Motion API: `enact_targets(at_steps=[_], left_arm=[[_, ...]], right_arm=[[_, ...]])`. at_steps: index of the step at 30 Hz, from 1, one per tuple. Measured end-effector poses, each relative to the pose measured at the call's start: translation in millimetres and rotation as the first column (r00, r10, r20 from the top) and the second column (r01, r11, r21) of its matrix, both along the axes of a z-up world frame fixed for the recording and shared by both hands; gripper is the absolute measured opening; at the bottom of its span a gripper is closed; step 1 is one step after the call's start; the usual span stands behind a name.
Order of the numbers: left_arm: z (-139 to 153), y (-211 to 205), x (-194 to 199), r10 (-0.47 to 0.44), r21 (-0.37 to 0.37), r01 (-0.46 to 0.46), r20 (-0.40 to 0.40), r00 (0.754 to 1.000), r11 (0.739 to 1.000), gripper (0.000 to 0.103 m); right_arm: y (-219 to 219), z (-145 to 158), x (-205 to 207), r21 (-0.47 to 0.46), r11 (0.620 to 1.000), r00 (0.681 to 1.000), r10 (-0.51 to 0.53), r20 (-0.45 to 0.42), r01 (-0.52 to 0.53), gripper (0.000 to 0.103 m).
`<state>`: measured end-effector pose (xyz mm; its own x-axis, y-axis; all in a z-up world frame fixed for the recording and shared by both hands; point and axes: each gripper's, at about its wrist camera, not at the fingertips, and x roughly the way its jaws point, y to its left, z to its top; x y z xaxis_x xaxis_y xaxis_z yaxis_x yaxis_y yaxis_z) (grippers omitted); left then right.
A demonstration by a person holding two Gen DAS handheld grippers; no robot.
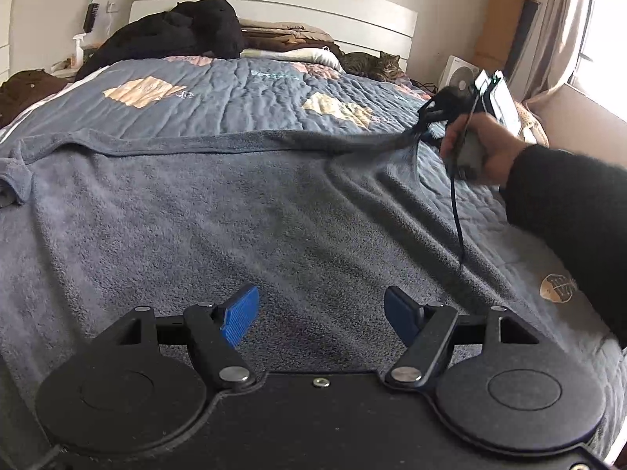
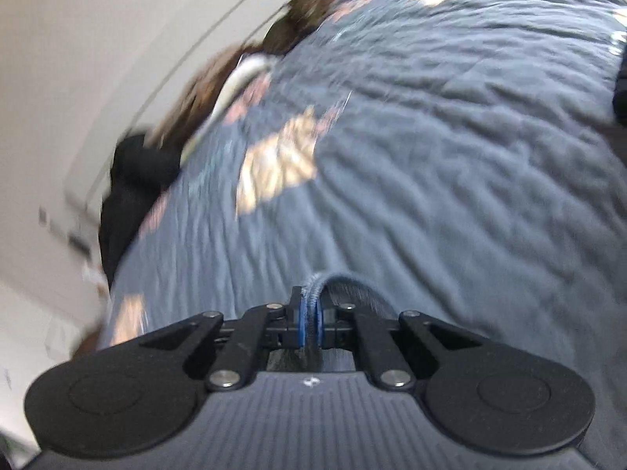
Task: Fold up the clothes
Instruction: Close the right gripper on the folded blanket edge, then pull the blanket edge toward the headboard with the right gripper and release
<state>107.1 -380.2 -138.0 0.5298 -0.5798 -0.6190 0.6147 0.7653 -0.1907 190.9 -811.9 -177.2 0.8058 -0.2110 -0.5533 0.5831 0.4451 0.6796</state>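
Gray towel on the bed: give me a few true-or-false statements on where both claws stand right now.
1. The right claw is shut on the gray towel's edge. True.
2. The left claw grips the towel. False: it is open, nothing between its pads.
3. A cat lies near the headboard. True.
4. The towel is already folded into a small square. False: it lies spread across the quilt, one corner lifted.
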Motion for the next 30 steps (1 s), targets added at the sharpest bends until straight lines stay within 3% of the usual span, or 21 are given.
enact_targets(at_steps=[4,9,17,19,23,26,28,30], left_arm=[[-5,0,4,0.003,0.014,-0.003,0.000,1.000,1.000,0.070],[-10,-1,8,0.003,0.035,-0.003,0.000,1.000,0.999,0.070],[-14,1,5,-0.005,0.053,0.005,0.000,1.000,0.999,0.070],[-13,0,5,-0.009,0.052,0.009,0.002,1.000,0.999,0.070],[-10,-1,4,-0.017,0.045,0.017,0.003,1.000,0.999,0.070],[-9,-4,2,-0.020,0.045,0.020,0.013,1.000,0.999,0.070],[-8,-5,1,-0.023,0.045,0.023,0.014,1.000,0.999,0.070],[-8,-7,-1,-0.029,0.048,0.028,0.020,0.999,0.998,0.070]], right_arm=[[-21,10,17,-0.010,0.998,0.998,-0.063,0.020,0.063,0.004],[-32,15,50,-0.065,0.996,0.999,-0.054,-0.005,0.054,0.004],[-29,-32,71,-0.118,0.993,0.983,-0.027,-0.181,0.005,0.009],[-34,-32,61,-0.111,0.994,0.983,-0.040,-0.178,0.021,0.014],[-45,-4,34,-0.214,0.975,0.987,-0.095,-0.132,0.066,0.049],[-54,16,19,-0.210,0.977,0.994,-0.061,-0.088,0.041,0.052],[-54,17,21,-0.134,0.990,0.996,0.038,-0.080,-0.049,0.054],[-47,9,31,-0.034,0.986,0.982,0.158,-0.099,-0.162,0.062]])
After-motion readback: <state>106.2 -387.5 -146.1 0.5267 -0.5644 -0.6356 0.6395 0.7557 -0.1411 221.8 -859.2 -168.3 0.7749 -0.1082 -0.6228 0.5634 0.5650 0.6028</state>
